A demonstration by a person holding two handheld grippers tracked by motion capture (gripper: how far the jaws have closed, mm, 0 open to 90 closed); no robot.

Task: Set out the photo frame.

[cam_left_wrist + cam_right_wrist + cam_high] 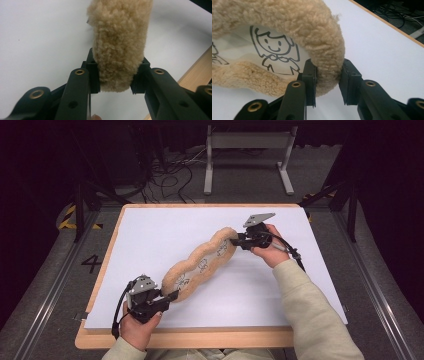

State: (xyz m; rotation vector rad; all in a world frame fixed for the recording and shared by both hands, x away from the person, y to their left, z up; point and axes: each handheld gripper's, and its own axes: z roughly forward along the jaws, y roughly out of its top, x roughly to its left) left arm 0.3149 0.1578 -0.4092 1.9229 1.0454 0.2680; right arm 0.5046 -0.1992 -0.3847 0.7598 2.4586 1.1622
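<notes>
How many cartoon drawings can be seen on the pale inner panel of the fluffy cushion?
3 on the cushion in the high view: one near the left gripper's end, one mid-length, one near the right gripper's end. They look small there; the fleece rim may hide others.

The fleecy pad [287,30] ran off the right gripper view's left edge. Its printed figures [202,266] were too small to tell apart from above.

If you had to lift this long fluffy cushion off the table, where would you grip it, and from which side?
Grip the fluffy cushion by its thick plush rim at the two narrow ends, coming in along its length from each end. The rim is rounded and squashy enough to fit between the jaws, as the left tool and right tool show, each pinching an end. The flat printed middle offers no edge to pinch.
</notes>
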